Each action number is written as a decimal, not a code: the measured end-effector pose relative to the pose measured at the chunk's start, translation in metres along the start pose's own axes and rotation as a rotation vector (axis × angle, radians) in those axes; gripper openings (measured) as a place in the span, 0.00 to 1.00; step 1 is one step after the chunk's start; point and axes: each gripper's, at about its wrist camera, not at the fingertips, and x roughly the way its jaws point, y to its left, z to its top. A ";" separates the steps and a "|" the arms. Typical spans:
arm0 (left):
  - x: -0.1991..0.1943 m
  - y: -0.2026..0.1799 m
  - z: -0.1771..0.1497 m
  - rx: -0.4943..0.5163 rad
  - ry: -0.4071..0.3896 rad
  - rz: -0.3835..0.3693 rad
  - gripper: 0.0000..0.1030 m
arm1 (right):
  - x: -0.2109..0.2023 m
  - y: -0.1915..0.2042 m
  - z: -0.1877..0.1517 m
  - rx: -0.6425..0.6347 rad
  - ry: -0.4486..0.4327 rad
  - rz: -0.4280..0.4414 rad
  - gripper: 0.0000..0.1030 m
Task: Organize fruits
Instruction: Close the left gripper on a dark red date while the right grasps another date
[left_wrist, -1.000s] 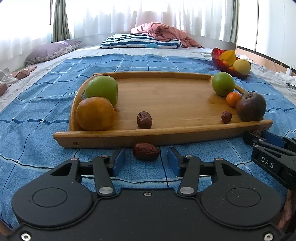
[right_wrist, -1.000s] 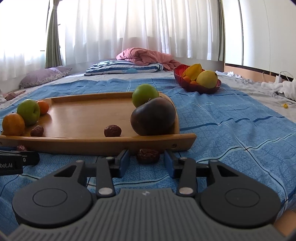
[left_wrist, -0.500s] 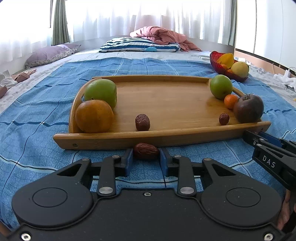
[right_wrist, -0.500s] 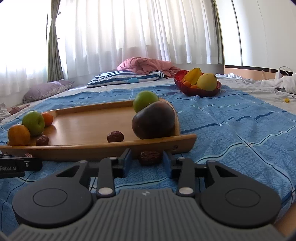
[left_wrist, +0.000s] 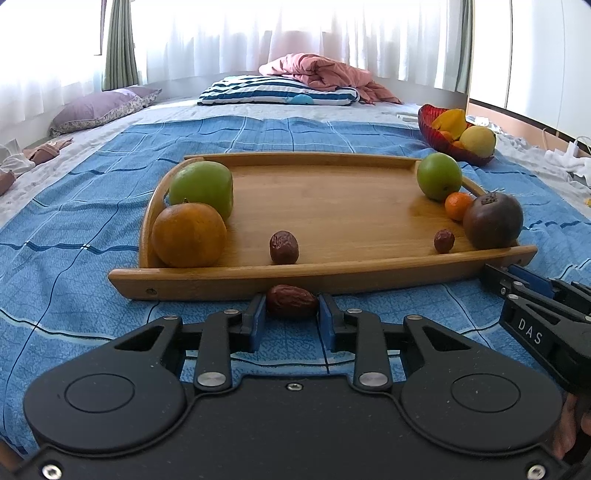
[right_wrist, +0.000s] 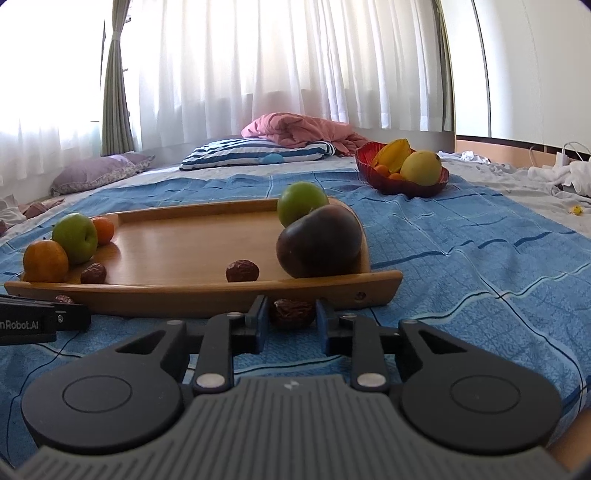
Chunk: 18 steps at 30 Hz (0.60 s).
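Two wrinkled brown dates are lying on the blue checked bedspread (left_wrist: 92, 229) against the near rim of the curved wooden tray (left_wrist: 332, 206). White curtains (right_wrist: 258, 66) are glowing behind a striped pillow (left_wrist: 277, 90) and a crumpled pink blanket (left_wrist: 321, 70). The left tool (left_wrist: 291, 314) is clenching one date (left_wrist: 291, 301); the right tool (right_wrist: 291, 319) is closing, its pads touching the other date (right_wrist: 291, 313). Smooth green apples, oranges and a dark round fruit (left_wrist: 493, 219) are sitting on the tray; a glossy red bowl (right_wrist: 402, 184) is standing far right.
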 end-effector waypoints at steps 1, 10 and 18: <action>-0.001 0.001 0.001 -0.008 0.001 -0.004 0.28 | -0.001 0.001 0.001 -0.005 -0.002 0.001 0.31; -0.007 0.002 0.007 -0.014 -0.009 -0.010 0.28 | -0.007 0.010 0.011 -0.020 -0.023 0.012 0.31; -0.014 -0.001 0.018 -0.004 -0.047 -0.015 0.28 | -0.011 0.015 0.020 -0.033 -0.043 0.027 0.31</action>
